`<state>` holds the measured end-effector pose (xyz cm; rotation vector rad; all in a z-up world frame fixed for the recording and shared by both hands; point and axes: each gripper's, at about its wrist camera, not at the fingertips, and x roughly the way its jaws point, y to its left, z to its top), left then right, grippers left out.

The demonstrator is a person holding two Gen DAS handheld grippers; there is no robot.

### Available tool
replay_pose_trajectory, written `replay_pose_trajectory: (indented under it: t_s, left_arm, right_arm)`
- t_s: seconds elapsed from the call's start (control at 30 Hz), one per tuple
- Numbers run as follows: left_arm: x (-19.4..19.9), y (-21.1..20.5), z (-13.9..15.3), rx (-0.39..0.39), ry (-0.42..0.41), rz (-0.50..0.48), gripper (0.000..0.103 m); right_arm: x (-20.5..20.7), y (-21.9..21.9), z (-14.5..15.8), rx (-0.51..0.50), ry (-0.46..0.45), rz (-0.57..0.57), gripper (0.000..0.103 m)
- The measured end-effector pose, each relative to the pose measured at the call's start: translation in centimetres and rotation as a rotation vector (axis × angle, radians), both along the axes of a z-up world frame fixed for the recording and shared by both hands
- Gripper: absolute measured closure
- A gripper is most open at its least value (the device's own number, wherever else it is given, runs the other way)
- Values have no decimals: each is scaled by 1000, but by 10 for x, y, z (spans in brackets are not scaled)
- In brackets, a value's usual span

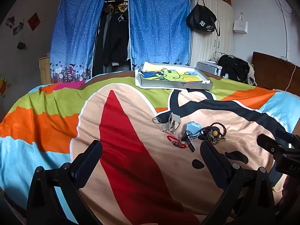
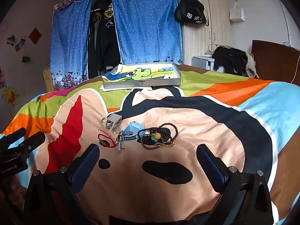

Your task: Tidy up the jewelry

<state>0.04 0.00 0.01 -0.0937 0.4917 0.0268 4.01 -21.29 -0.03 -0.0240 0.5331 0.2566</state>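
Toward the middle of the bed, on the peach patch of its cartoon-print cover, the jewelry lies in a loose cluster. A dark beaded bracelet loops around a yellow bead charm, with a brown hair tie and a short gold chain touching it on the near side. Just beside these, toward the left edge of the bed, sits a light-blue watch with its dark strap stretched flat. Next comes a red cord bracelet, and farther back a grey folded clip with a metal ring against it.

The left hand-held gripper hovers over the cover with its jaws spread wide and nothing between them; its right finger is close to the beaded bracelet and the watch. The right hand-held gripper is likewise spread wide and empty, its fingers framing the near side of the cluster without touching it.

At the far edge of the bed rests a shallow grey tray lined with a green cartoon cloth. Beyond the bed hangs a blue dotted curtain over a wardrobe of dark clothes, and a black bag hangs on the pale cupboard to the right.
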Motion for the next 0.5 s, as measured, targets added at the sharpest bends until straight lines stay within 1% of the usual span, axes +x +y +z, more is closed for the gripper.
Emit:
replay_pose_trajectory:
  t_s: [0.5]
  left_arm:
    - [-3,7,0,4,4,4,2]
  right_arm:
    - [-1,2,0,7,12,0,0]
